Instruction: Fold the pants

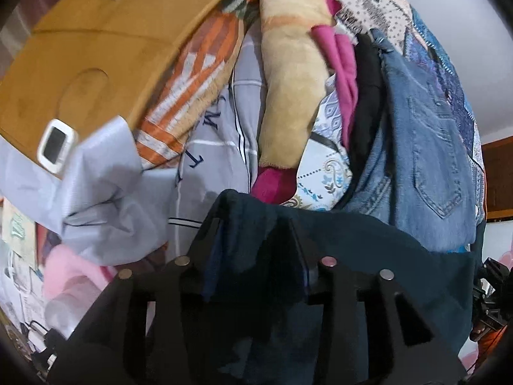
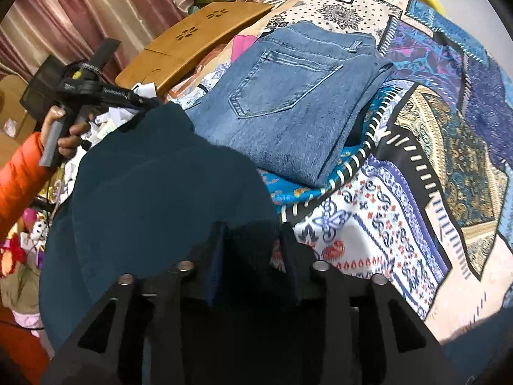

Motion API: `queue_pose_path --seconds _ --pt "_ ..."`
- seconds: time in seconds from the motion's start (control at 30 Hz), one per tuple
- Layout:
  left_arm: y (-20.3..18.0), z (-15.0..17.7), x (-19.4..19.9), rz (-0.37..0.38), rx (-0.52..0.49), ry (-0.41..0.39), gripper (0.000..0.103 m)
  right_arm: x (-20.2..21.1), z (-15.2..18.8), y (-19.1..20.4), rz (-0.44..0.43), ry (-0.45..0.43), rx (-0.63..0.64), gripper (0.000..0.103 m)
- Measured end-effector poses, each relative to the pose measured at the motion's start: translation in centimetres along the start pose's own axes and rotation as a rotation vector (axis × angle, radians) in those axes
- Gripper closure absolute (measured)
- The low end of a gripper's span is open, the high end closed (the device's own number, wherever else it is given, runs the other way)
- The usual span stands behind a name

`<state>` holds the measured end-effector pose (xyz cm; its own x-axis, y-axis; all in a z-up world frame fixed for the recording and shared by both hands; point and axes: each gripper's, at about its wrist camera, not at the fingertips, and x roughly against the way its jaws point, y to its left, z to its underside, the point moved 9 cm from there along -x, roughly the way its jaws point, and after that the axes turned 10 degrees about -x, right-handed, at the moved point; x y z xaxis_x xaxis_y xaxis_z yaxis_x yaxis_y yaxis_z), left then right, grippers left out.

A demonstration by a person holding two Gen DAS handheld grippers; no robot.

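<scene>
Dark teal pants (image 2: 160, 176) hang in a broad sheet between my two grippers. The right gripper (image 2: 251, 227) has a thick bunch of that fabric filling the gap between its fingers, shut on it. In the left wrist view the same pants (image 1: 368, 250) hump up over the left gripper (image 1: 253, 224), which is likewise shut on a fold. The right wrist view shows a hand (image 2: 69, 134) in an orange sleeve (image 2: 19, 173) holding the left gripper's handle at the pants' far edge. Its fingertips are hidden there.
Folded blue jeans (image 2: 288, 96) lie on a patchwork bedspread (image 2: 416, 192) just beyond the pants. A wooden lap table (image 2: 192, 41) sits behind, with a small white device (image 1: 56, 144) on it. Heaped clothes and a tan blanket (image 1: 288, 80) crowd the left; curtains (image 2: 80, 6) hang behind.
</scene>
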<state>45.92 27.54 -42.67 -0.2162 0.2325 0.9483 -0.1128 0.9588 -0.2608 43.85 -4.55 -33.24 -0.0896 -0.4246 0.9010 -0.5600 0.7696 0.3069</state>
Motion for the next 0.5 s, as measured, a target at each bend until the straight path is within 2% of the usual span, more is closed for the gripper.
queue_pose_path --seconds 0.1,0.13,0.2,0.23,0.27,0.4,0.5 --pt "-0.2 -0.5 -0.4 -0.026 -0.009 -0.011 0.064 -0.8 -0.7 -0.1 -0.045 0.003 -0.040 0.068" --pt "-0.2 -0.6 -0.1 -0.043 -0.010 -0.023 0.071 -0.9 -0.6 0.0 -0.059 0.005 -0.061 0.069" --pt "-0.7 -0.7 0.7 -0.075 -0.019 -0.054 0.093 -0.5 -0.5 0.5 -0.090 -0.013 -0.090 0.078" --pt "-1.0 -0.9 1.5 -0.124 -0.044 -0.071 0.093 0.0 -0.5 0.6 -0.091 -0.031 -0.105 0.083" --pt "-1.3 -1.0 2.2 -0.140 -0.059 -0.087 0.094 0.4 -0.5 0.7 -0.088 -0.039 -0.108 0.091" --pt "-3.1 -2.4 6.8 -0.208 -0.117 -0.197 0.095 3.2 -1.7 1.4 -0.060 -0.115 -0.093 0.093" --pt "-3.8 -4.9 11.9 -0.258 -0.121 -0.314 0.095 5.6 -3.4 1.8 -0.006 -0.183 -0.065 0.094"
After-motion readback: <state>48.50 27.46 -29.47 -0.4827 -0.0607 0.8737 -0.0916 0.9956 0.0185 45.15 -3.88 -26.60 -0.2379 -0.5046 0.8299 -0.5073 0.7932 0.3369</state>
